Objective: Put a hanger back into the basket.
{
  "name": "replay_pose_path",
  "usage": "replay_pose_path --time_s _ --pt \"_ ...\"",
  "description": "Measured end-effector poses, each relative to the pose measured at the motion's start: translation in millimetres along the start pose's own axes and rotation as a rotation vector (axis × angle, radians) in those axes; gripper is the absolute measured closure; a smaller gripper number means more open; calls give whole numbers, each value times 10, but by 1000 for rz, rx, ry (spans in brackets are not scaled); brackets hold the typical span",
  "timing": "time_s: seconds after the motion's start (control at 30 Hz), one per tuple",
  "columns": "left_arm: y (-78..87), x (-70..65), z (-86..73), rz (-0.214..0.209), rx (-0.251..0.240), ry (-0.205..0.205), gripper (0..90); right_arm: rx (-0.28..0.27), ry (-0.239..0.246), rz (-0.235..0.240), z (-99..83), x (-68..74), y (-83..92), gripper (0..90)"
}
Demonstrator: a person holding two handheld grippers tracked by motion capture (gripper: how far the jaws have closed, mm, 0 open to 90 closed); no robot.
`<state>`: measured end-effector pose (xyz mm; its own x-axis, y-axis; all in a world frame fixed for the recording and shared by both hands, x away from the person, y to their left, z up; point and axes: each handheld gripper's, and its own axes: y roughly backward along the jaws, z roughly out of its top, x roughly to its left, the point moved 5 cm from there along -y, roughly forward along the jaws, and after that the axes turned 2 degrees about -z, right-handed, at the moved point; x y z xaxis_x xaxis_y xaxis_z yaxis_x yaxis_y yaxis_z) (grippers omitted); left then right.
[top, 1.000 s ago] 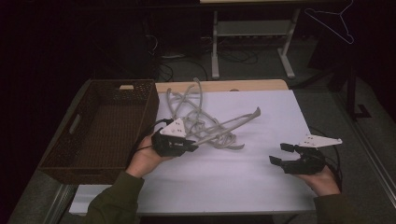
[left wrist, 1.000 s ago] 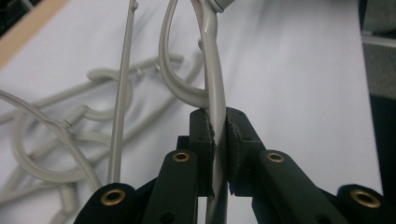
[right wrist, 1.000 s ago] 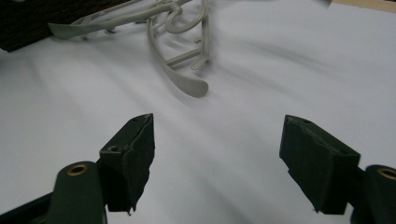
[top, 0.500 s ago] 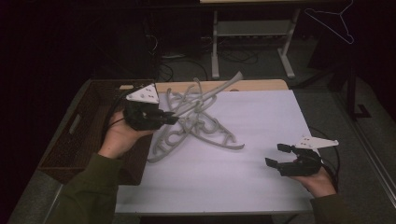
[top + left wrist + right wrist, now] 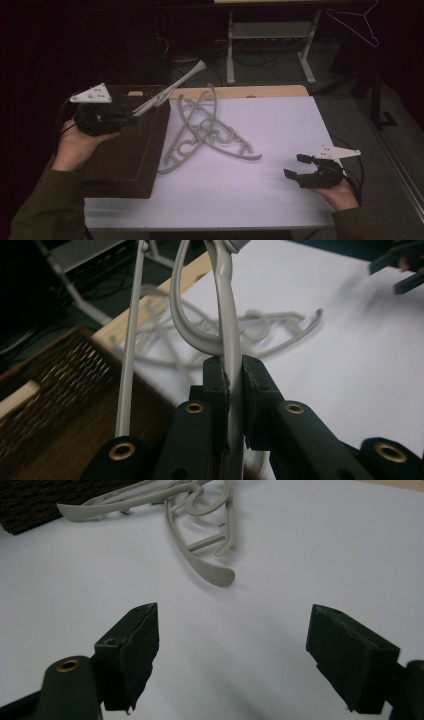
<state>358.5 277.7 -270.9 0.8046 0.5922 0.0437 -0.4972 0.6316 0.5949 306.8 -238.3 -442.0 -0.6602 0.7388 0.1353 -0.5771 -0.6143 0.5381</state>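
My left gripper is shut on a grey plastic hanger and holds it in the air over the dark wicker basket. In the left gripper view the pads clamp the hanger by its bar, just below the hook. Several more grey hangers lie tangled on the white table. My right gripper rests near the table's front right, open. Its jaws have just been opening and nothing is between them. The nearest hanger tip lies ahead of it.
The basket stands at the table's left edge. A wooden strip borders the table's far side. Beyond it are a metal rack's legs on the floor and a wire hanger hanging at the top right.
My left hand has lifted one hanger out of the pile and carried it up and left over the basket. The right gripper has stayed in place.
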Motion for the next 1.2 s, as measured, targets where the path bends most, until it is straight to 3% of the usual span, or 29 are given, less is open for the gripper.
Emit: replay_pose_path --time_s 0.1,0.43,0.7,0.83,1.0,1.2 --pt "143 153 -221 44 20 44 825 -5 -1 -3 2 -8 3 208" --pt "405 351 -614 119 89 80 825 -2 -4 -10 -4 -26 -3 210" --pt "379 446 -892 118 143 115 825 4 -2 -14 -10 -34 -12 212" --pt "289 486 -968 108 170 110 824 7 -7 -15 -18 -37 -8 214" --pt "299 510 -1032 87 171 125 825 6 -3 -18 -18 -49 -4 215" --pt "283 544 -1132 102 203 136 824 5 -2 -21 -18 -56 -7 217"
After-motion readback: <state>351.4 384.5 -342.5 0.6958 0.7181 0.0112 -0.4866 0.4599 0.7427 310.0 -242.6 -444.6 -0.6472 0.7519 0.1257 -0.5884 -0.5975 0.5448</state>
